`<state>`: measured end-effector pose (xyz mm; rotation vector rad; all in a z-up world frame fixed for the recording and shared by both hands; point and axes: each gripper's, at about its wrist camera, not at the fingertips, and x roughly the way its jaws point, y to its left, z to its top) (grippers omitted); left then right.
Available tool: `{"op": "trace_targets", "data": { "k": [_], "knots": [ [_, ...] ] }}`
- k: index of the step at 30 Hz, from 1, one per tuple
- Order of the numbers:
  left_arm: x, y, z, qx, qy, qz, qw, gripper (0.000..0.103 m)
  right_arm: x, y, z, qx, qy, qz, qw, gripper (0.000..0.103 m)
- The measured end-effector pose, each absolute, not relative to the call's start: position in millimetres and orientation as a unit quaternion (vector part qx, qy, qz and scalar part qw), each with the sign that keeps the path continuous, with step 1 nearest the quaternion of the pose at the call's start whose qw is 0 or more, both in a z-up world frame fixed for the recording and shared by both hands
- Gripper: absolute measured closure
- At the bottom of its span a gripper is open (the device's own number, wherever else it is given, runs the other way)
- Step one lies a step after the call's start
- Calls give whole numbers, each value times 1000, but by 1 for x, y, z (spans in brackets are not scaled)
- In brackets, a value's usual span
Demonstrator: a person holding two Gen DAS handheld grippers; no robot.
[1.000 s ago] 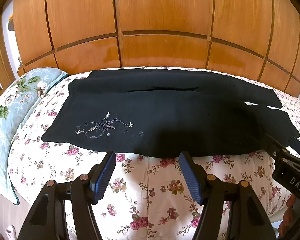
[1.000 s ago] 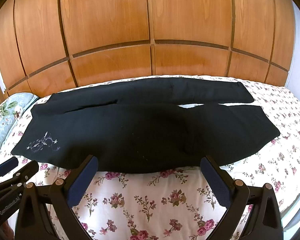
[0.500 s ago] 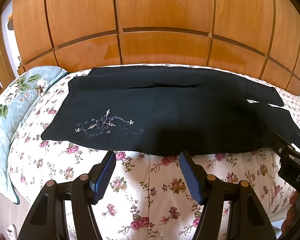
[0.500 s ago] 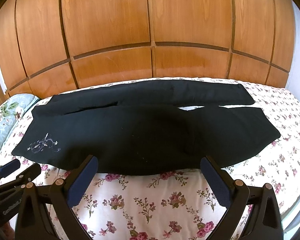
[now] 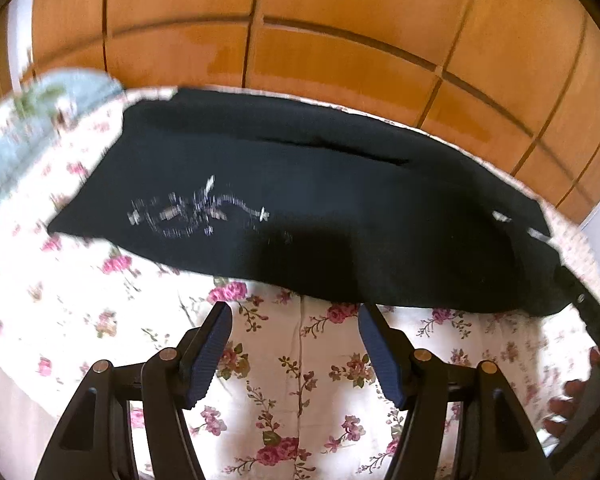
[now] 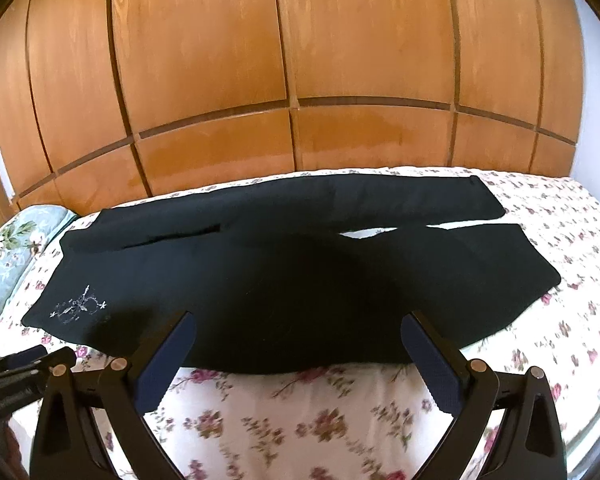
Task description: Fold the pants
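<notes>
Black pants (image 6: 284, 280) lie flat across a floral bedsheet (image 6: 312, 420), waist to the left, the two legs running right. White embroidery (image 6: 78, 308) marks the near waist corner; it also shows in the left wrist view (image 5: 196, 212). My left gripper (image 5: 294, 316) is open and empty, just in front of the pants' (image 5: 320, 208) near edge by the waist. My right gripper (image 6: 298, 324) is open wide and empty, its fingertips over the near edge at mid-length. The left gripper also shows at the right wrist view's lower left (image 6: 16, 372).
A wooden panelled wardrobe (image 6: 300, 72) stands right behind the bed. A pale blue floral pillow (image 6: 8, 244) lies at the left end. The bed's near edge drops off below the grippers. The right gripper's body shows at the left view's right edge (image 5: 596, 320).
Both grippers have moved forward toward the pants' near edge. The left view has tilted and swung left and is now blurred. The pants have not moved.
</notes>
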<state>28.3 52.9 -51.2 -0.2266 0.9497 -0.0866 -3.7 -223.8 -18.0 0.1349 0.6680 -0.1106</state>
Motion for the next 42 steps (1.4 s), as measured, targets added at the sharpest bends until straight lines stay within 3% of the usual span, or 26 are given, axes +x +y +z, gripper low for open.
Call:
{"op": "trace_targets", "data": {
  "k": [8,17,22,35,40,42],
  "knots": [
    [42,120,-87,-213,478,0,852,38,-1,-287,-46,143,385,-98,907,0],
    [48,193,-102,-316,398,30,861,38,-19,-389,-76,394,323,-79,857,3],
    [55,220,-102,-357,364,23,860,38,-17,-433,-103,481,295,-85,821,31],
    [75,240,-115,-385,341,6,858,37,10,-449,-111,445,277,-76,848,52],
    [84,241,-116,-390,337,16,857,37,11,-464,-126,475,269,-72,835,83],
    [87,239,-115,-373,342,21,862,37,16,-468,-131,488,269,-68,828,90]
  ]
}}
